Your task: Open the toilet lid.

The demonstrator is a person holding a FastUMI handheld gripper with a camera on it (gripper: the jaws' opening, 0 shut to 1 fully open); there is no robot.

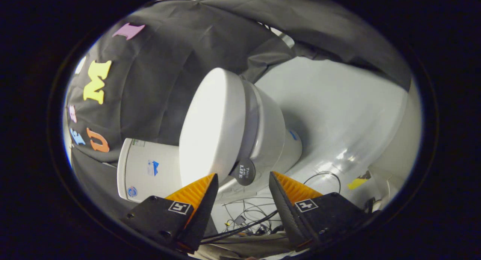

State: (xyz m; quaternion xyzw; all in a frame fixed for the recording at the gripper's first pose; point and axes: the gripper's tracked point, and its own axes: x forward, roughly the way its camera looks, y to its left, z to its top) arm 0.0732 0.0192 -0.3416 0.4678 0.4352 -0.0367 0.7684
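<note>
The black cloth wall (161,98) hangs behind everything, draped in folds, and a pale glossy floor (338,113) spreads beyond the fingers on their right side. The view is strongly tilted, so the white toilet (270,128) appears lying on its side, just ahead of the fingers and reaching well beyond them. Its lid (210,128) is down, closed flat over the seat, with its broad smooth top turned toward the cloth wall; the near edge of the lid sits right beside the tip of the left finger, though contact cannot be judged. The tank (150,170) stands against the cloth wall, beyond the left finger, and carries a few small stickers. The gripper (243,179) is open, its two fingers set wide apart with nothing held between them. In the gap just beyond the tips a small dark round tab (243,172) sticks out at the edge of the lid. Thin dark cables (248,215) lie tangled on the floor between the fingers, and a small yellow strip of tape (357,183) is stuck to the floor beyond the right finger.
</note>
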